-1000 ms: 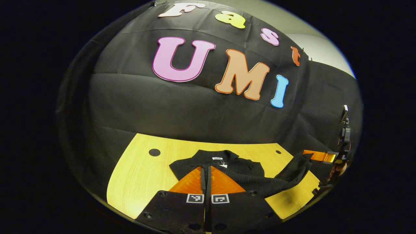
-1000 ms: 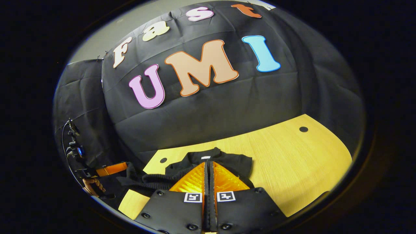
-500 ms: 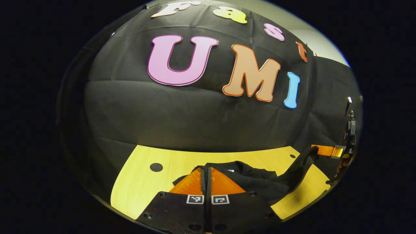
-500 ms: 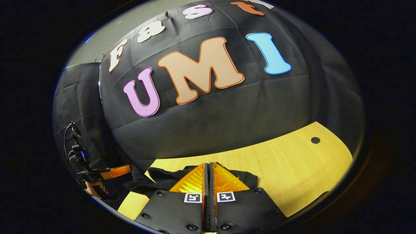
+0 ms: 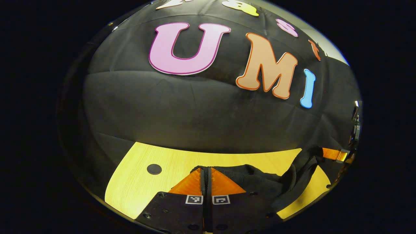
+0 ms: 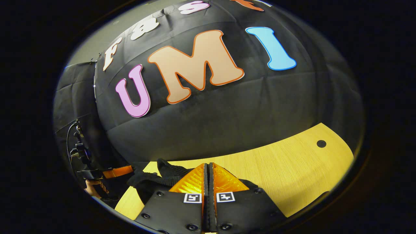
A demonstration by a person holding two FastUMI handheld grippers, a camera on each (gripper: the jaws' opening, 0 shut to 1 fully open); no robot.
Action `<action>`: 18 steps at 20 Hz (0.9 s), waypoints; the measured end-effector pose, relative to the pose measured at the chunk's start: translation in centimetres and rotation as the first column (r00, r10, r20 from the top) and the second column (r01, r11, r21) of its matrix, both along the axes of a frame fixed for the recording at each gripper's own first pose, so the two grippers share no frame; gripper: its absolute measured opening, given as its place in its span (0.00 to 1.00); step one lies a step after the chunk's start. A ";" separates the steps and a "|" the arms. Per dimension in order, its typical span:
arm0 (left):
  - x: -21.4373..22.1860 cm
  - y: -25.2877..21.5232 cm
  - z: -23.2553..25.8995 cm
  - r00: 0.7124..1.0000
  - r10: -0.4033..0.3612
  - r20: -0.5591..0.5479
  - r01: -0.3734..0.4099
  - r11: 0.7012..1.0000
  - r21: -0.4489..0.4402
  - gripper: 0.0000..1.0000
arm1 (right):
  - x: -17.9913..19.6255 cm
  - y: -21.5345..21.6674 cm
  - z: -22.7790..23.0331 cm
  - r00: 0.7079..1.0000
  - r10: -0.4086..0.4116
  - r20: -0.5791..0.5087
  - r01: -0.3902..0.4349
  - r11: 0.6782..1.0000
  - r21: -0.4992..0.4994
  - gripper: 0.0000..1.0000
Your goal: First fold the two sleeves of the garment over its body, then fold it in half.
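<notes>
While both the left gripper [image 5: 206, 169] and right gripper [image 6: 208, 165] are pinched closed on the garment's [image 5: 260, 182] edge, stretched between them, the half-fold looks underway, sleeves seemingly done.

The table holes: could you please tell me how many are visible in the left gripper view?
1: a dark round hole in the wooden table, left of the black garment. More may be hidden under the cloth.

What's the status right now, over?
Left gripper and right gripper: jaws shut on the black garment, lifted over the wooden table. Sleeves hidden. Nothing in the way.
</notes>
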State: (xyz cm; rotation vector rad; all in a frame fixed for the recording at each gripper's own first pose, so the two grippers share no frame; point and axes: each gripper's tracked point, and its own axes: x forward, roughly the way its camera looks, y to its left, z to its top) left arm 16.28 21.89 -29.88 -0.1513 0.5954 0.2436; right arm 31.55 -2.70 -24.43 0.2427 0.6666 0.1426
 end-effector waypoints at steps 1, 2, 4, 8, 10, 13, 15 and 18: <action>-0.2 0.9 -0.8 0.999 0.027 -0.033 -0.025 0.999 0.041 0.00 | 0.2 -0.7 -0.8 0.999 -0.034 -0.029 0.034 0.999 -0.011 0.02; -0.8 2.5 -1.6 0.993 0.081 -0.081 -0.071 0.990 0.124 0.24 | 0.6 -1.9 -1.6 0.995 -0.080 -0.051 0.078 0.996 -0.039 0.07; -1.5 4.6 -2.0 0.982 0.141 -0.123 -0.113 0.971 0.211 0.72 | 1.0 -2.8 -1.1 0.993 -0.111 -0.037 0.109 0.993 -0.041 0.67; -0.8 3.8 0.3 0.986 0.167 -0.014 -0.162 0.970 0.179 0.94 | 1.7 -4.0 1.1 0.992 -0.110 0.065 0.117 0.987 -0.113 0.97; -0.6 3.4 1.5 0.985 0.170 0.008 -0.168 0.965 0.201 0.93 | 1.2 -4.1 2.0 0.991 -0.096 0.090 0.107 0.986 -0.128 0.97; -1.3 2.2 4.3 0.986 0.167 0.031 -0.170 0.965 0.199 0.94 | -0.5 -4.3 4.1 0.988 -0.063 0.144 0.088 0.981 -0.175 0.97; -2.3 1.1 6.7 0.985 0.164 0.061 -0.173 0.968 0.181 0.94 | -1.7 -3.6 6.2 0.981 -0.024 0.194 0.064 0.977 -0.201 0.97; -4.3 0.3 10.6 0.976 0.164 0.140 -0.190 0.962 0.198 0.94 | -4.6 -2.7 8.1 0.974 0.014 0.224 0.041 0.970 -0.239 0.97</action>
